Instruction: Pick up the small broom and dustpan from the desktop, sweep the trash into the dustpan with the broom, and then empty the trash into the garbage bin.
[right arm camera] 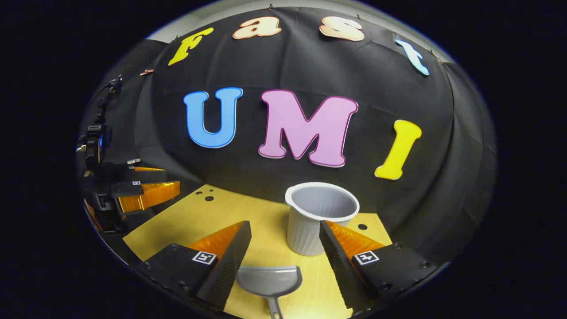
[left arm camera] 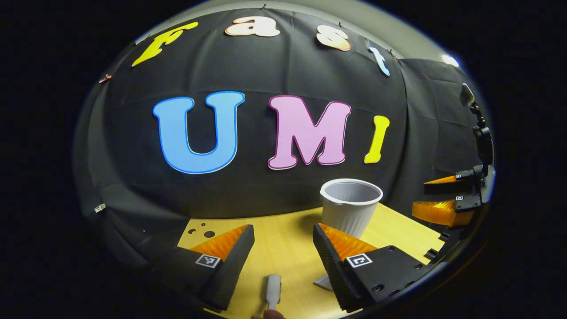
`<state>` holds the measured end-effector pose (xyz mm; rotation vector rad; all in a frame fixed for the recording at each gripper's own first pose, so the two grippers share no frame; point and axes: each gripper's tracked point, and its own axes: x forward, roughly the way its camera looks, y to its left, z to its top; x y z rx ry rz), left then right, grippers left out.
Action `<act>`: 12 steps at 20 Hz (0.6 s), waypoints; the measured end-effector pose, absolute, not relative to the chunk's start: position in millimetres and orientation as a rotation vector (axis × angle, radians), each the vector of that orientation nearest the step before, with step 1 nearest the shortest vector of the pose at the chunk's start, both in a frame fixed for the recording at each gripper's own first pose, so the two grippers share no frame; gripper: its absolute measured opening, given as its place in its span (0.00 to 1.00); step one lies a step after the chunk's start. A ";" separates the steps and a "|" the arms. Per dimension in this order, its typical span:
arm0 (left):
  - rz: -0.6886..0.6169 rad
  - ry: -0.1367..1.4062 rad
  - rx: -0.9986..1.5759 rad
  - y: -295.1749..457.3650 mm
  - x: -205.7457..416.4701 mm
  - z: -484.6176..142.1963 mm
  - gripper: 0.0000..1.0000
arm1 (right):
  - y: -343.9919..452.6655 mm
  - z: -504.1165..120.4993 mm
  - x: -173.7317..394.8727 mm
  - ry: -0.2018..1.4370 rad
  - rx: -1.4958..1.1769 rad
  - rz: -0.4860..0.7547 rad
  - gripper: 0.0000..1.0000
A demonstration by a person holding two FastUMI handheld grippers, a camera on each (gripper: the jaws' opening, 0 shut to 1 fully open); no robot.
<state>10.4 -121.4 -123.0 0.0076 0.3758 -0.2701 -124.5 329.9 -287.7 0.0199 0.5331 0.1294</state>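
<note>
closest in the left gripper view, the small broom (left arm camera: 273, 291) lies flat on the wooden desktop (left arm camera: 283, 248), between the spread fingers of the left gripper (left arm camera: 283, 261), which is released and grasps nothing. the right gripper (right arm camera: 285, 259) is likewise released, its fingers wide apart over the grey dustpan (right arm camera: 269, 281) lying on the desktop. behind both tools stands the white garbage bin (right arm camera: 318, 218), upright near the booth's black wall.

bin (right arm camera: 321, 217): 1 | dustpan (right arm camera: 269, 280): 1 | broom (left arm camera: 273, 290): 1 | desktop (right arm camera: 186, 221): 1
</note>
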 end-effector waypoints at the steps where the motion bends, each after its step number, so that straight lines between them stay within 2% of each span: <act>1: -0.270 0.368 -0.004 -126.0 9.8 -119.1 0.88 | 326.4 -282.8 -121.2 0.514 0.018 0.128 0.96; 12: -0.147 0.363 -0.045 -128.0 7.3 -113.9 0.87 | 293.4 -265.6 -90.3 0.408 0.073 0.157 0.98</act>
